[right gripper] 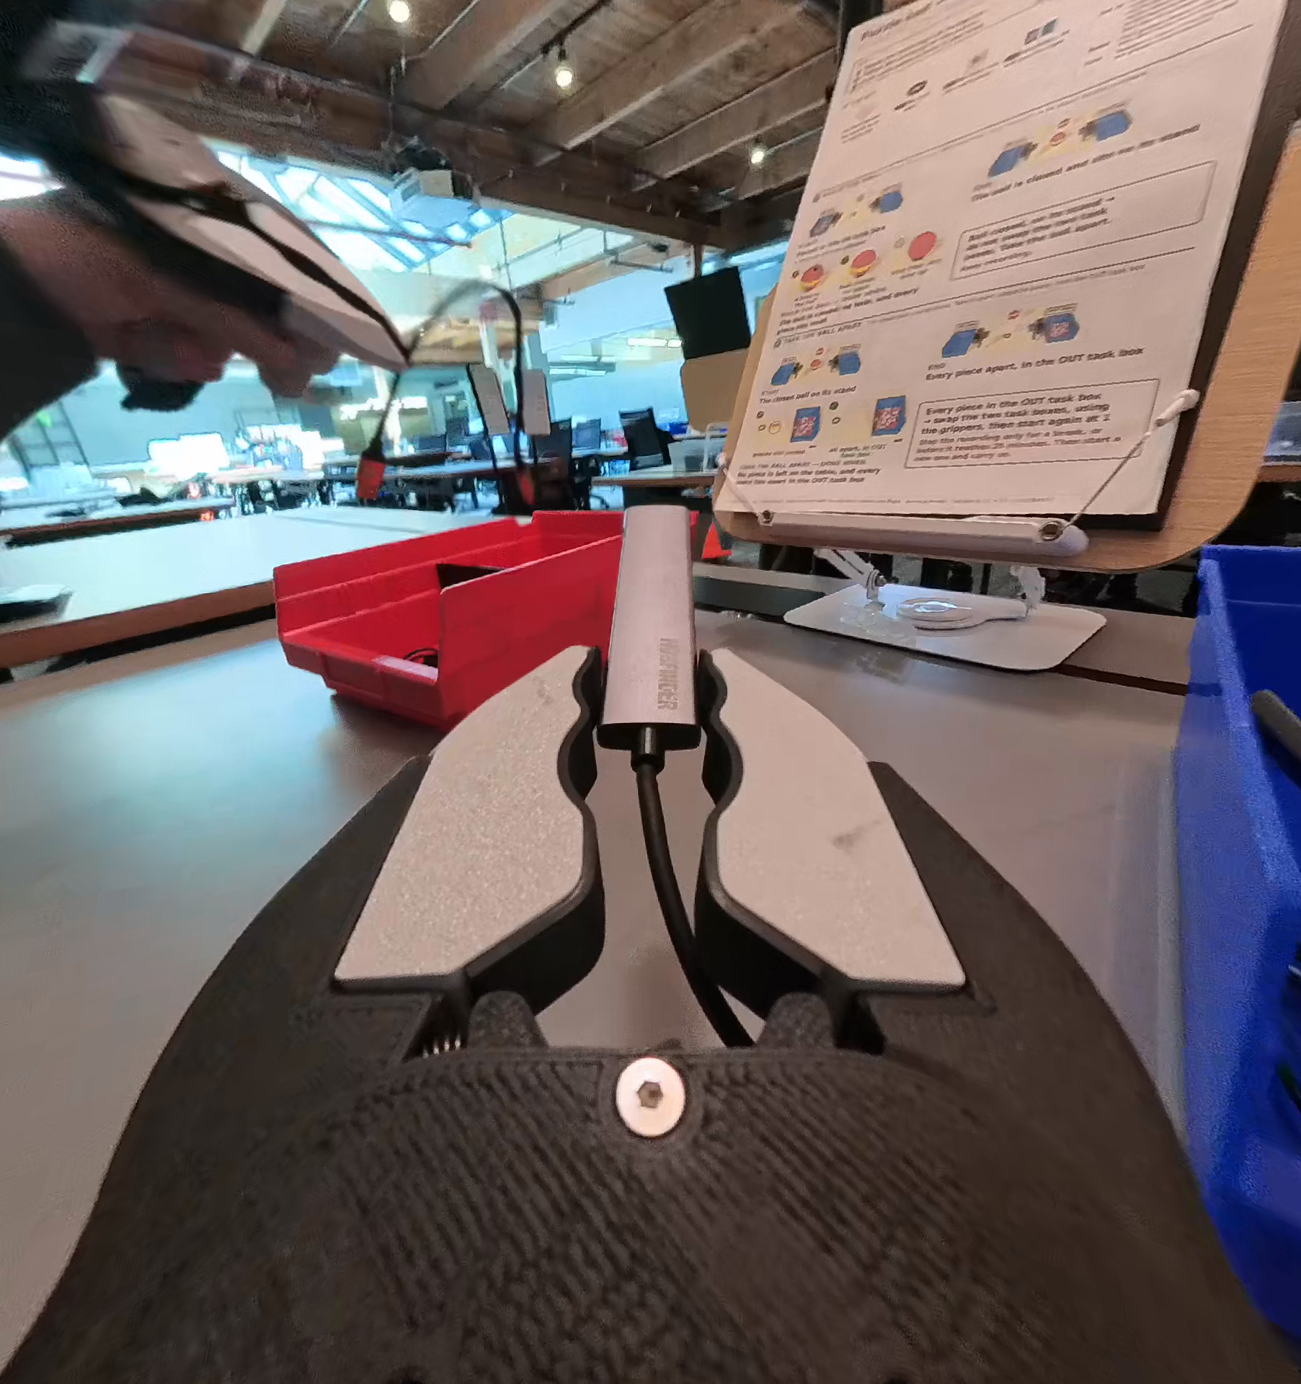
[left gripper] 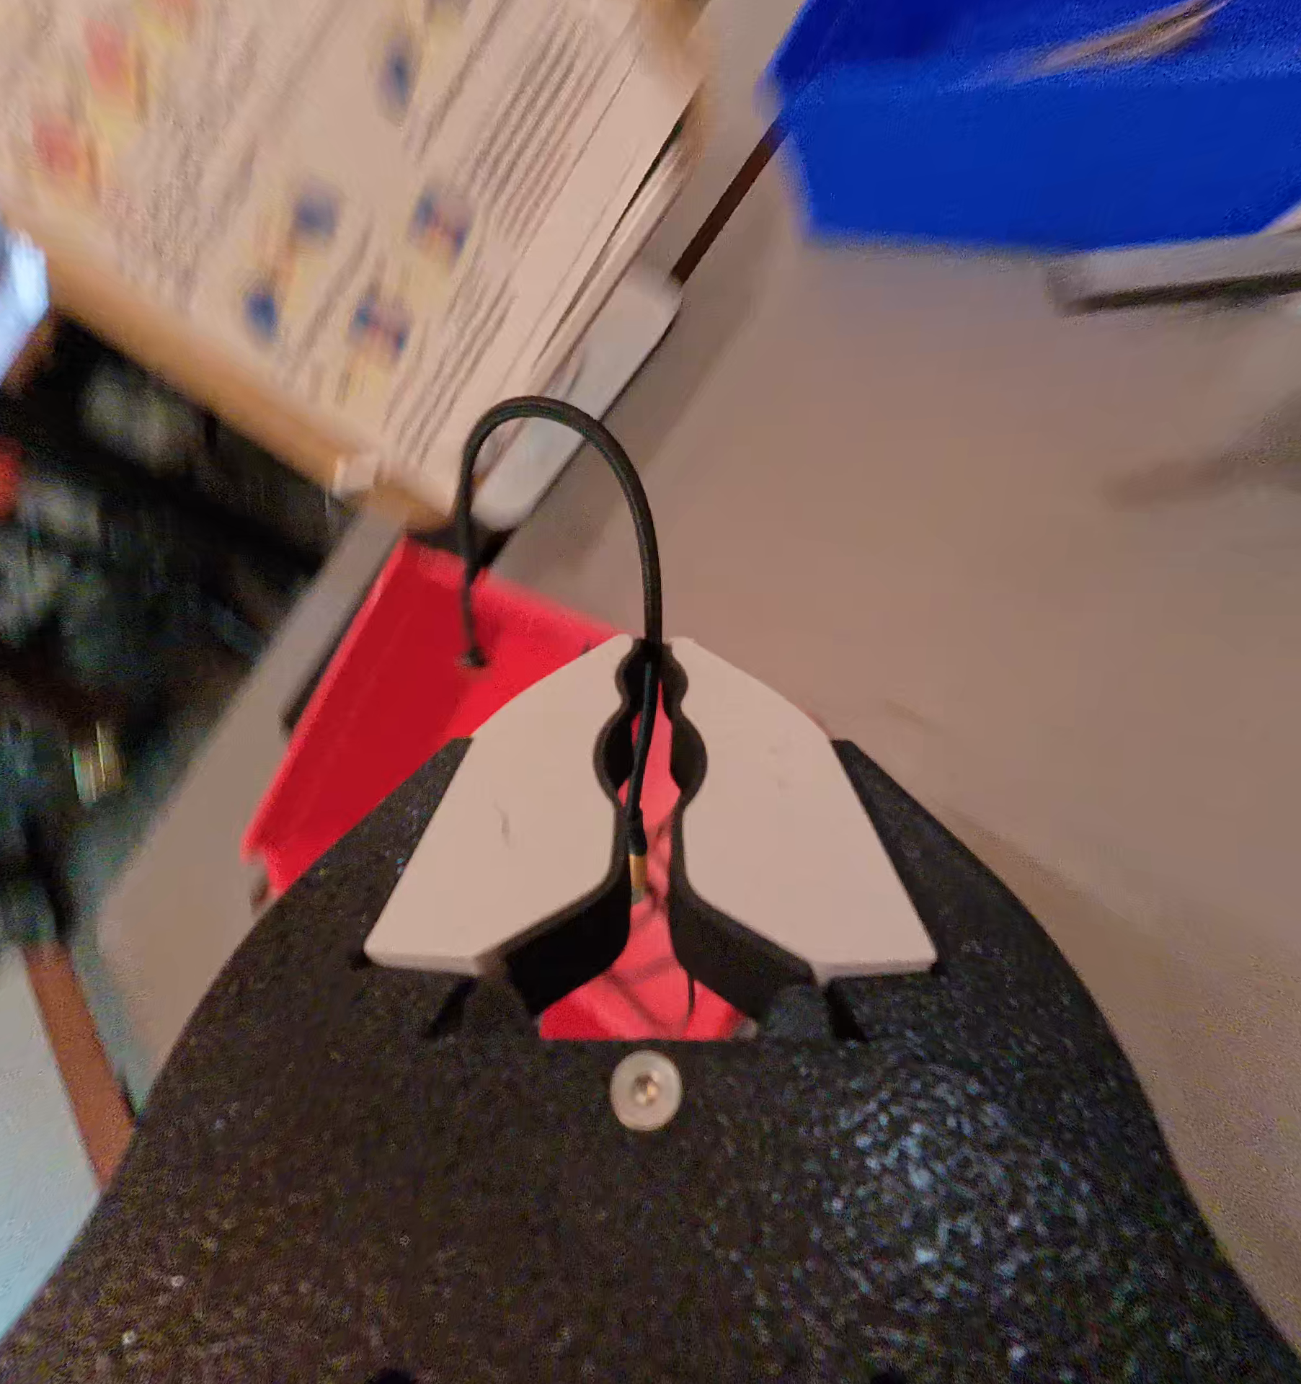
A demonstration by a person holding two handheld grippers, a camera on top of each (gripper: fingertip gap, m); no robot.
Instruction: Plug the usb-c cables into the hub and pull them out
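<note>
Two sets of fingers clamped: left gripper (left gripper: 651, 659) on black cable (left gripper: 636, 524), right gripper (right gripper: 651, 666) around grey hub (right gripper: 651, 629).

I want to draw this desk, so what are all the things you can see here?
hub: one, silver, clamped in the right hand-held gripper, over the table
hub lead: one, black, runs back from the hub
cable: one, black, pinched in the left hand-held gripper, looping up above the red bin
red bin: one, on the table, left of the hub
blue bin: one, at the right edge
sheet: one, white, on a stand behind
table: one, grey
left hand-held gripper: shut on the cable
right hand-held gripper: shut on the hub
</note>
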